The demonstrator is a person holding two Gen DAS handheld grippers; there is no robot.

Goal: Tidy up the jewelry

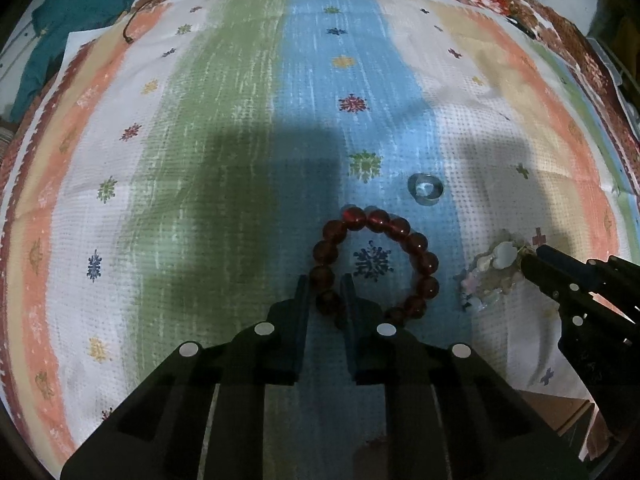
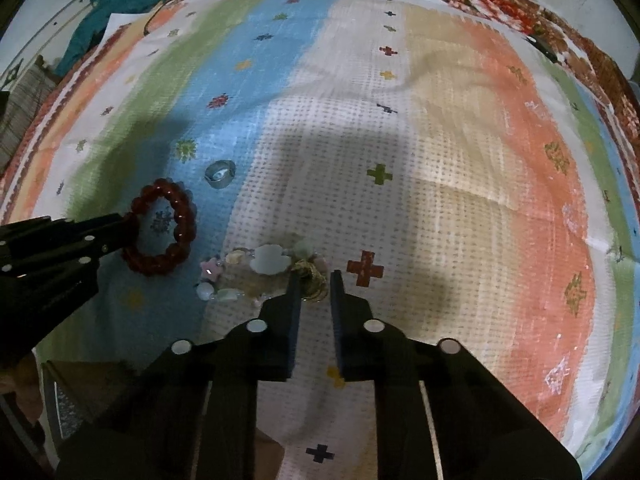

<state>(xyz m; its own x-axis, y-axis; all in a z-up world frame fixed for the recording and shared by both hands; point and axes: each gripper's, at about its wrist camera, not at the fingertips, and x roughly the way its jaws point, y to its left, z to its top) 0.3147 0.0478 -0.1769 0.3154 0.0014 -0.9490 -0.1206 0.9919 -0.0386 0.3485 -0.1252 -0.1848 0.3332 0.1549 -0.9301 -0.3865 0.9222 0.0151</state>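
Observation:
A red bead bracelet [image 1: 416,248] lies on the striped cloth [image 1: 240,140]. My left gripper [image 1: 326,284] is closed on the bracelet's left side, beads between its fingers. The bracelet also shows in the right wrist view [image 2: 180,216]. A silver ring [image 1: 425,189] lies just beyond the bracelet; it also shows in the right wrist view [image 2: 219,174]. A pale shell-and-bead bracelet [image 2: 256,266] lies to the right. My right gripper [image 2: 314,282] is closed on its gold-coloured right end. The right gripper shows in the left wrist view [image 1: 528,258].
A teal cloth [image 1: 76,28] lies bunched at the far left. A thin dark cord [image 1: 132,32] runs along the cloth's far edge. A floral brown border [image 2: 520,4] rims the far side. A cardboard corner [image 1: 568,412] shows at the near right.

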